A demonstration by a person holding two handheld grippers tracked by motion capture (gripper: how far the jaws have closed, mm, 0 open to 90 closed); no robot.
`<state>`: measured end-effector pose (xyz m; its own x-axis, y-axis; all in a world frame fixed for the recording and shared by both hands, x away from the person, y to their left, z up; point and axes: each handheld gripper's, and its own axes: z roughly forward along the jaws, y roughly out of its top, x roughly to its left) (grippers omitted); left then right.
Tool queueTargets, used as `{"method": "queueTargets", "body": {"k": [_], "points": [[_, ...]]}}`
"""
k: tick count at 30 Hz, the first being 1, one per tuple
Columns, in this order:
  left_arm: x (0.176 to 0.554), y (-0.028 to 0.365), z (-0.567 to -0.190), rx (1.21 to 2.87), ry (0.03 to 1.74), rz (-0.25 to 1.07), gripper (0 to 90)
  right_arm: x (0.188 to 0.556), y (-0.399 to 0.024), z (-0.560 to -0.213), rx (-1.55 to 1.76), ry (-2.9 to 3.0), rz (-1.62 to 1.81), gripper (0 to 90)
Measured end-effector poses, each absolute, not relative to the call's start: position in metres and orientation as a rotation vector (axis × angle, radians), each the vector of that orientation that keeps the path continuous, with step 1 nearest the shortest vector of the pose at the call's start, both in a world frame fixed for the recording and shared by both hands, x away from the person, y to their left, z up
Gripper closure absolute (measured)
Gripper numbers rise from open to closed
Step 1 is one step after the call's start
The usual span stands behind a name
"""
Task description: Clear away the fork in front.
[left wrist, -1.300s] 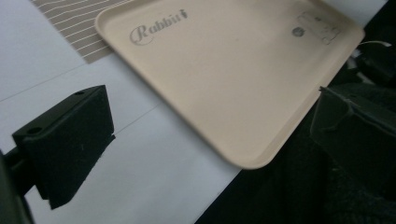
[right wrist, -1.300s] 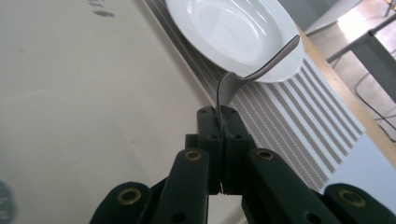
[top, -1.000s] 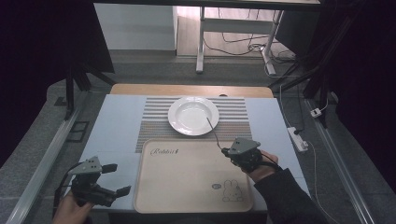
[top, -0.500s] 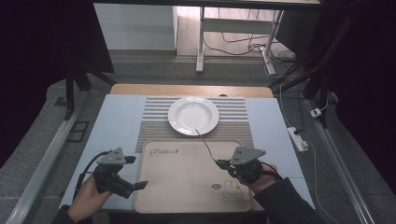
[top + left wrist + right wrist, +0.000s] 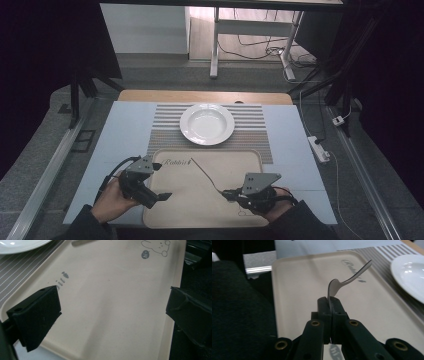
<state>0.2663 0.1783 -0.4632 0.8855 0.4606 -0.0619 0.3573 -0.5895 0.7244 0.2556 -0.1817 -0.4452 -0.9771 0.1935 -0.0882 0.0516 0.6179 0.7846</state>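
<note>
The right gripper (image 5: 331, 305) pinches a spoon (image 5: 347, 281) over the tray (image 5: 175, 210); the left gripper (image 5: 161, 197) hovers wide open.

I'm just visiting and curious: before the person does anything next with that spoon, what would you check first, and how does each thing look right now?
1. Spoon clamped in the right gripper: ok, jaws closed on its bowl end, handle sticking out.
2. Left gripper free to help: ok, jaws wide apart, nothing between them.
3. Tray surface bare for setting the spoon down: ok, nothing lying on it.
4. Plate empty and reachable: ok, it sits on the striped mat beyond the tray.
5. Firmness of the grip: cannot tell.
6. Left gripper clear of the spoon: ok, at the tray's opposite side.
</note>
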Motion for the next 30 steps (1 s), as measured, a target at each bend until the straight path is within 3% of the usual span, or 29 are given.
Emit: {"method": "queueTargets", "body": {"k": [19,29,30], "points": [[0.289,0.126,-0.466,2.425,0.231,0.099,1.2,0.231,-0.165,-0.449,0.055,2.804,1.362,89.5],[0.287,0.104,-0.471,2.498,0.056,0.105,15.0,0.23,-0.163,-0.45,0.016,2.835,1.384,89.5],[0.285,0.103,-0.471,2.501,0.022,0.1,20.4,0.23,-0.162,-0.451,0.013,2.841,1.39,89.5]]}}
